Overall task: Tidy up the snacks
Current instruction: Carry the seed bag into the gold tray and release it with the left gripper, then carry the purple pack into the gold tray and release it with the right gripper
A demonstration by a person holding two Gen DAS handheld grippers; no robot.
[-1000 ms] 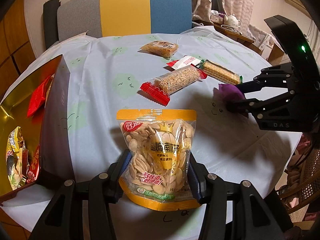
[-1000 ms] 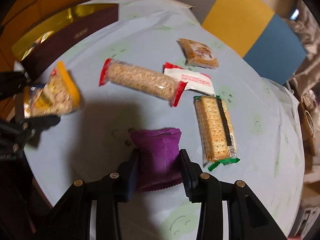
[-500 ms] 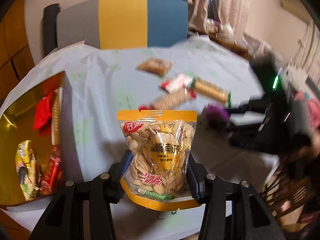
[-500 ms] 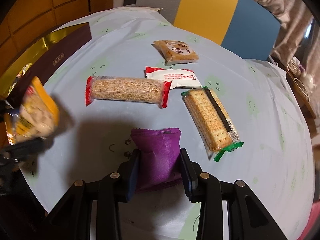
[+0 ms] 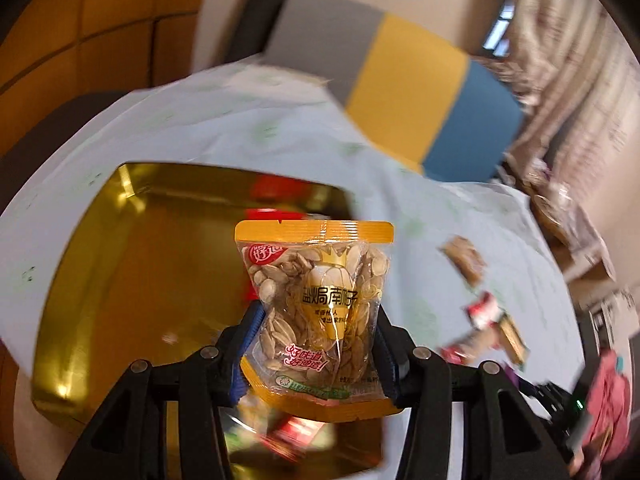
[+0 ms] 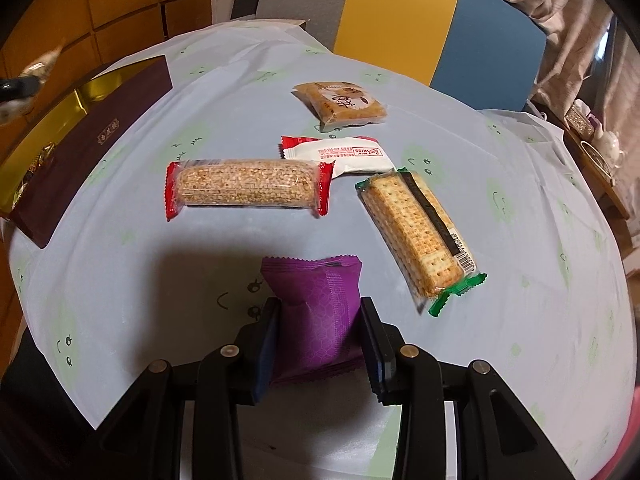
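The left gripper (image 5: 316,344), clamped on the seed bag (image 5: 316,300), hung over the gold box (image 5: 100,272). Next came lowering and release, I judged. The right gripper (image 6: 318,340) pinched the purple packet (image 6: 316,312).

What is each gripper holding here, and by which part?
Left gripper pinches the pumpkin seed bag by its lower sides; right gripper pinches the purple packet by its lower sides.

seed bag (image 5: 316,312): large dark Chinese characters across the middle; red script at 7 o'clock; round red logo at 11 o'clock
white wrapper (image 6: 340,155): upside-down red box, "SWISS" legible
dark box wall (image 6: 92,148): small gold characters, unreadable
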